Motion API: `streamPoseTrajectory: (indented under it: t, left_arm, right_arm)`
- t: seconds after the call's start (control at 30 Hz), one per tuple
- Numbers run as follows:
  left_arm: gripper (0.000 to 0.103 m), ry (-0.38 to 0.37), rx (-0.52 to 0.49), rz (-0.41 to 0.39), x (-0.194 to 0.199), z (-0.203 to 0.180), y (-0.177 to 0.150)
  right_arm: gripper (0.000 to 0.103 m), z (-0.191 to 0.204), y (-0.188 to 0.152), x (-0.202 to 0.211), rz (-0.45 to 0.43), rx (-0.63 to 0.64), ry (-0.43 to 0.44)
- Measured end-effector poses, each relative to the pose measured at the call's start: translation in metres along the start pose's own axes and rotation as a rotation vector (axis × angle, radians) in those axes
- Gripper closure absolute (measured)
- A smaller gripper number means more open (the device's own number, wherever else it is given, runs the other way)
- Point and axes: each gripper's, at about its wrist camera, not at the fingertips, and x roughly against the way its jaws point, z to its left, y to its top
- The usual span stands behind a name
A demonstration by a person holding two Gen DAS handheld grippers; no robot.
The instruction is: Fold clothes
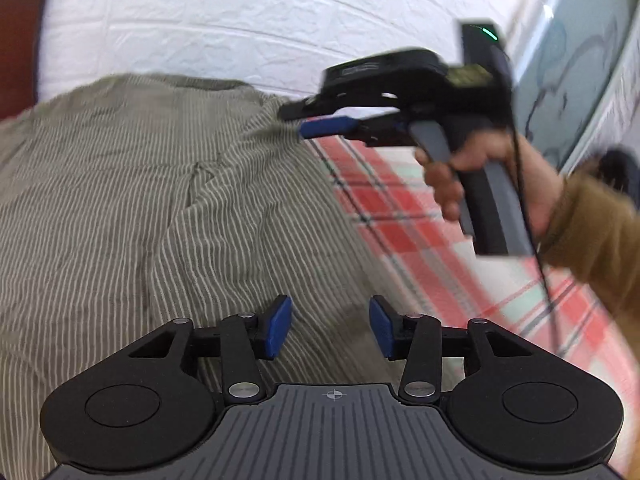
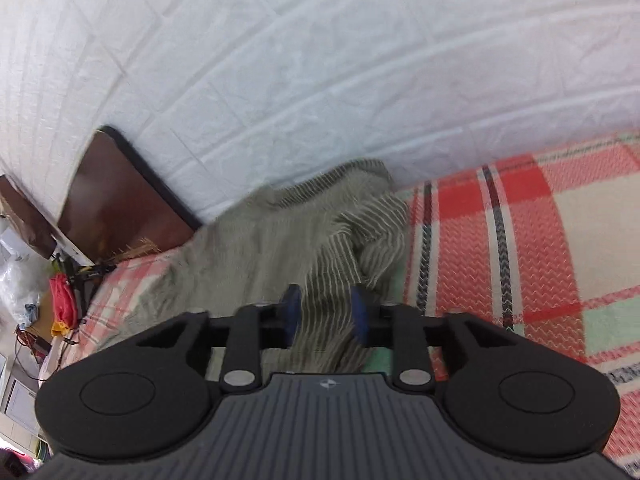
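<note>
An olive garment with thin white stripes (image 1: 132, 200) lies spread and wrinkled on a red, white and green plaid blanket (image 1: 404, 220). At the bottom of the left wrist view my left gripper (image 1: 331, 326) hovers over the garment's near edge, open, with no cloth held between its blue pads. A hand (image 1: 480, 168) holds the right gripper (image 1: 308, 129) at the garment's far right edge, where the cloth is drawn up to its tip. In the right wrist view a bunched fold of the garment (image 2: 326, 320) sits pinched between the right gripper's (image 2: 326, 316) blue pads (image 2: 291, 316).
A white brick-pattern wall (image 2: 320, 80) runs along the far side of the bed. A dark wooden headboard (image 2: 120, 200) stands at the left end, with a red bag (image 2: 62, 308) and clutter beside it. Bare plaid blanket (image 2: 520, 260) stretches to the right.
</note>
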Motion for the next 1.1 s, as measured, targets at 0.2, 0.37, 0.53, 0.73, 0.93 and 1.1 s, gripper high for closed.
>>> streamPoseTrajectory:
  t: [0.2,0.37,0.53,0.73,0.93,1.1]
  left_arm:
    - [0.034,0.0,0.009,0.024,0.006,-0.024,-0.004]
    - [0.033,0.013,-0.015,0.074,-0.009,-0.046,-0.011]
    - [0.036,0.03,0.023,0.071,-0.015,-0.046,-0.015]
    - [0.103,0.055,0.038,0.088,-0.018,-0.043,-0.015]
    - [0.103,0.009,0.006,0.073,-0.011,-0.049,-0.017]
    - [0.085,0.015,-0.014,0.105,-0.022,-0.051,-0.024]
  right_arm:
    - [0.055,0.012,-0.022,0.029,0.062,0.037,-0.007]
    - [0.058,0.009,-0.037,0.036,0.14,-0.009,0.003]
    - [0.066,0.013,-0.041,0.032,0.163,-0.017,0.031]
    - [0.101,0.017,-0.042,0.019,0.17,-0.005,0.024]
    - [0.101,0.013,-0.039,0.042,0.116,-0.008,0.021]
    - [0.097,-0.01,-0.049,0.032,0.143,-0.082,-0.022]
